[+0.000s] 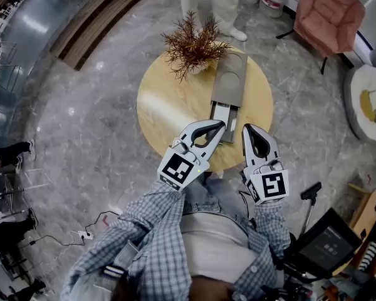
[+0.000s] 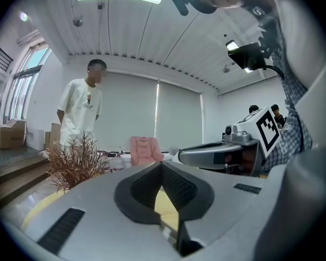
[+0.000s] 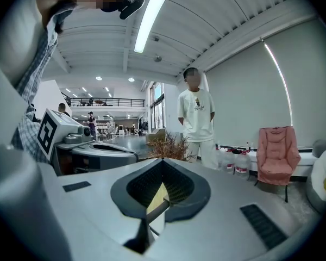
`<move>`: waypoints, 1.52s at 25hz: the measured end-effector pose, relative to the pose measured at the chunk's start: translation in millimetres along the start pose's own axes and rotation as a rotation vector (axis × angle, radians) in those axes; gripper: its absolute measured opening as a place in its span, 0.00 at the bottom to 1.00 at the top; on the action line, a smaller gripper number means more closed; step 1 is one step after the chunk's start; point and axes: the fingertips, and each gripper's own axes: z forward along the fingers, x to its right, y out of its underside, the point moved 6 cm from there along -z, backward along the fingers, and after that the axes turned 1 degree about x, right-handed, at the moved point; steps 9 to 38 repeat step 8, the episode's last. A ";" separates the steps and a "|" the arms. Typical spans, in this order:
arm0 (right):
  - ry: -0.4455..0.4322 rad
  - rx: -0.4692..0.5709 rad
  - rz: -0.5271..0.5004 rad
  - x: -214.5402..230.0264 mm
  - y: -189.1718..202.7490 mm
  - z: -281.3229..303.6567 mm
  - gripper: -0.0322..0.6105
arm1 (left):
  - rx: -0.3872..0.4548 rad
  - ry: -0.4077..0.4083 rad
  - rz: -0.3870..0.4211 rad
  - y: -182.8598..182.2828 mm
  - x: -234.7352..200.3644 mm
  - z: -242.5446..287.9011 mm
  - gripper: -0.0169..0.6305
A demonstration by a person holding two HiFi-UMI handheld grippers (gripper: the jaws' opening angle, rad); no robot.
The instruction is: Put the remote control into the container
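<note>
A long grey container lies on the round wooden table, running away from me. At its near end rests a pale, flat remote control. My left gripper is shut and empty, its tip just left of the remote's near end. My right gripper is shut and empty too, just right of it. In the left gripper view the left gripper shows its tips meeting, with only a strip of table below. The right gripper looks the same in its own view. Whether either tip touches the remote I cannot tell.
A dried brown plant stands at the table's far side, left of the container. A person in pale clothes stands beyond the table. A pink chair and a white seat are off to the right.
</note>
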 end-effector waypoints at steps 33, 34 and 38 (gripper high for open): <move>0.009 -0.006 -0.002 -4.3 -9.3 -17.4 0.06 | 0.003 0.012 0.001 -10.8 16.4 -6.4 0.04; 0.009 -0.006 -0.002 -4.3 -9.3 -17.4 0.06 | 0.003 0.012 0.001 -10.8 16.4 -6.4 0.04; 0.009 -0.006 -0.002 -4.3 -9.3 -17.4 0.06 | 0.003 0.012 0.001 -10.8 16.4 -6.4 0.04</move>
